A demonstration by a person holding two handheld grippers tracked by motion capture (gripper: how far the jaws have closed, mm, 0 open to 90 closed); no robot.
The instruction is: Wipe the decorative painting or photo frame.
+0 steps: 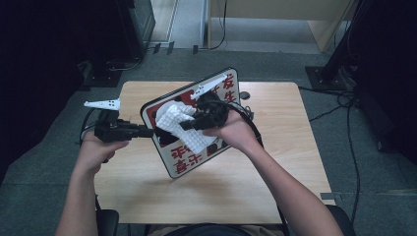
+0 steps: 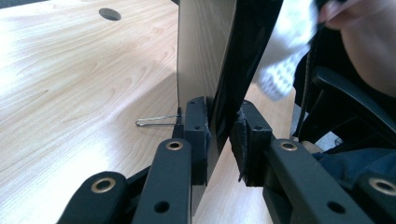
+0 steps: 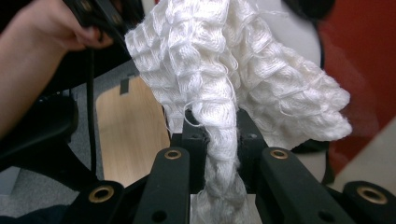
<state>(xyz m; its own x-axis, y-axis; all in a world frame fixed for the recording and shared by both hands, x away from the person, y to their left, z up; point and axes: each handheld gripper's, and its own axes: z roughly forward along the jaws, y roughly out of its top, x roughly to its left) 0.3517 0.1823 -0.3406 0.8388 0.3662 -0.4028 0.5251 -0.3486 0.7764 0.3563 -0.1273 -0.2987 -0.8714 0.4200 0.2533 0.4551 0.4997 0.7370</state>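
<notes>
Both grippers are black: the left gripper [image 1: 147, 131] mid-left, the right gripper [image 1: 186, 124] centre. Each carries a white pointed plate with dark dots. Brass rivets stud the jaw links. Forearms are bare.

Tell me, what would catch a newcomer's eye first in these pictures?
Probably the red-and-white sign board with red characters, held tilted above the middle of the wooden table. The left gripper clamps it by its edge. Next is the white waffle-weave cloth, bunched between the jaws of the right gripper and pressed against the board's face.
</notes>
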